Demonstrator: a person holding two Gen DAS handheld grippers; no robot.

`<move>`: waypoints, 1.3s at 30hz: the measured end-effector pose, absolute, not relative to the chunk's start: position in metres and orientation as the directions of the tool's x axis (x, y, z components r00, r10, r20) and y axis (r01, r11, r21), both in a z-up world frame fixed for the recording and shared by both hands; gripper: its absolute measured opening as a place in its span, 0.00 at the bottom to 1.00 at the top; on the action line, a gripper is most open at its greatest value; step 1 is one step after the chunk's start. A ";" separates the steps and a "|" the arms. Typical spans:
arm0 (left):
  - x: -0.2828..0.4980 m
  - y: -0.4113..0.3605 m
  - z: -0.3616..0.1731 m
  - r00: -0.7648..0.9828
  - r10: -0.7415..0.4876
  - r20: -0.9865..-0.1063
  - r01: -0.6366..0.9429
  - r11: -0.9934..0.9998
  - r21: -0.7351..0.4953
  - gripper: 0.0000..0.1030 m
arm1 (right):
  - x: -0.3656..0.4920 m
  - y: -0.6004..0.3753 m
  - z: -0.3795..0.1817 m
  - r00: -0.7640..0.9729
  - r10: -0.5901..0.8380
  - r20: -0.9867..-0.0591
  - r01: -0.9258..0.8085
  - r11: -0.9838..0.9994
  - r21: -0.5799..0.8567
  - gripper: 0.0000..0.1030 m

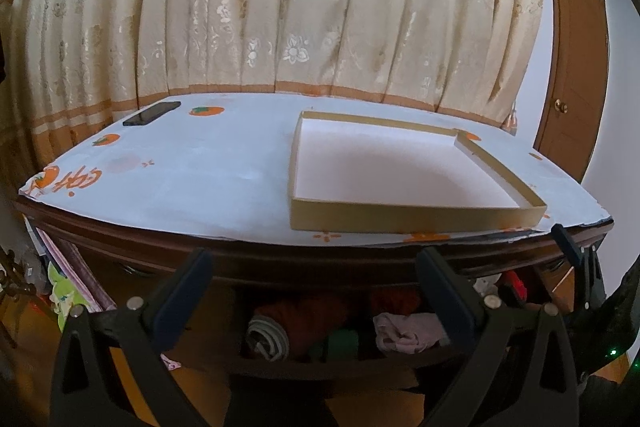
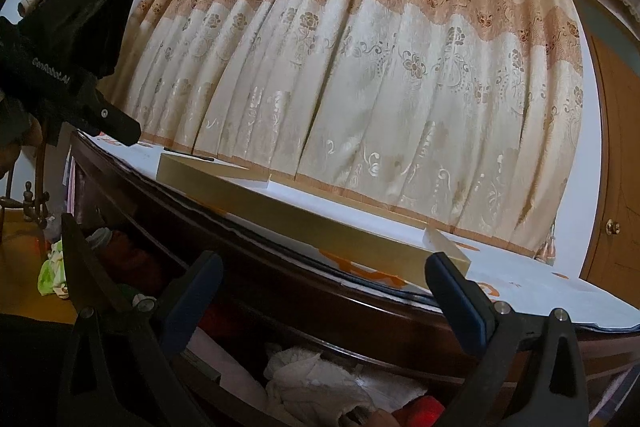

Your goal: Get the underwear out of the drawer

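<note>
The drawer (image 1: 320, 367) under the dark wooden table is pulled open. Rolled clothes lie in it: a grey striped roll (image 1: 266, 339), a pale pink piece (image 1: 408, 335) and orange-red cloth (image 1: 304, 311). My left gripper (image 1: 316, 275) is open and empty, just above the drawer's front. In the right wrist view the drawer holds a crumpled white piece (image 2: 312, 379) and something red (image 2: 424, 411). My right gripper (image 2: 324, 279) is open and empty over the drawer's right part; it shows at the right edge of the left wrist view (image 1: 576, 251).
A shallow gold-edged box lid (image 1: 400, 171) with a white inside lies on the table's white cloth (image 1: 192, 171); it also shows in the right wrist view (image 2: 304, 223). A black phone (image 1: 152, 113) lies at the back left. A patterned curtain (image 1: 320, 7) hangs behind. A wooden door (image 1: 576, 87) is at right.
</note>
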State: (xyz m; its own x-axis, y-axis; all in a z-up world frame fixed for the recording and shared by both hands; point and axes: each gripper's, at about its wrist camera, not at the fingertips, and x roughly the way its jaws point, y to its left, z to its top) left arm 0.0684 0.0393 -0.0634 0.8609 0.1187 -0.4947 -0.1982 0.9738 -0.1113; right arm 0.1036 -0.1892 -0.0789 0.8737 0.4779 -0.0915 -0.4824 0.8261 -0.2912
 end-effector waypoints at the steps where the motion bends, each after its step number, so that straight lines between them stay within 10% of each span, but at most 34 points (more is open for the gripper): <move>1: 0.067 0.039 -0.063 0.862 0.120 -0.493 -0.198 0.974 -0.110 1.00 | 0.104 -0.189 -0.079 0.874 0.477 -0.093 -0.482 0.826 -0.292 0.99; 39: 0.028 0.029 -0.033 0.899 0.131 -0.418 -0.187 0.978 -0.095 1.00 | 0.080 -0.191 -0.079 0.847 0.496 -0.191 -0.531 0.795 -0.292 0.99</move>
State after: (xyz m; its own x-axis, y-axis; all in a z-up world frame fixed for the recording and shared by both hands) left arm 0.0280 0.0293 -0.0333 0.8988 0.1309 -0.4185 -0.1868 0.9778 -0.0954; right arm 0.0801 -0.1911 -0.0793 0.8472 0.4957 -0.1912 -0.5312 0.7955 -0.2915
